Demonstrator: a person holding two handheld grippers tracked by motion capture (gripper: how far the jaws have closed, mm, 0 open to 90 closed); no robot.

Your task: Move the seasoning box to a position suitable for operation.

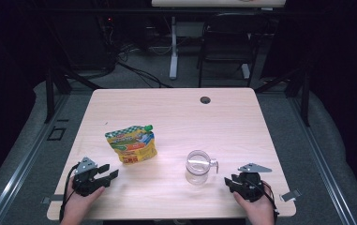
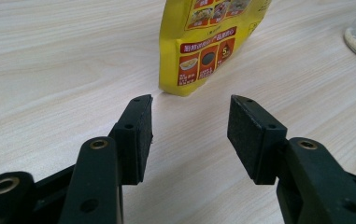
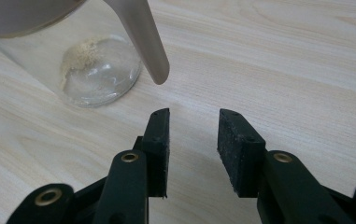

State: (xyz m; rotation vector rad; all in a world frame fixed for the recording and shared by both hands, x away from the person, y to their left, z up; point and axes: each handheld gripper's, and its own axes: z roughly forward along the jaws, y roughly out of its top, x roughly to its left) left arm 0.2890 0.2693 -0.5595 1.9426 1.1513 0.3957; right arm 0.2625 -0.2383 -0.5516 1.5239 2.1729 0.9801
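Item: yellow spouted pouch, standing mid-left on the table; likely soft, crinkly and slippery, so best pinched at its stiffer side seam.
Item: clear glass jug, near right, with powder residue; probably rigid and fragile, so take it by the handle.
Left gripper and right gripper: jaws apart, empty, just short of each item.
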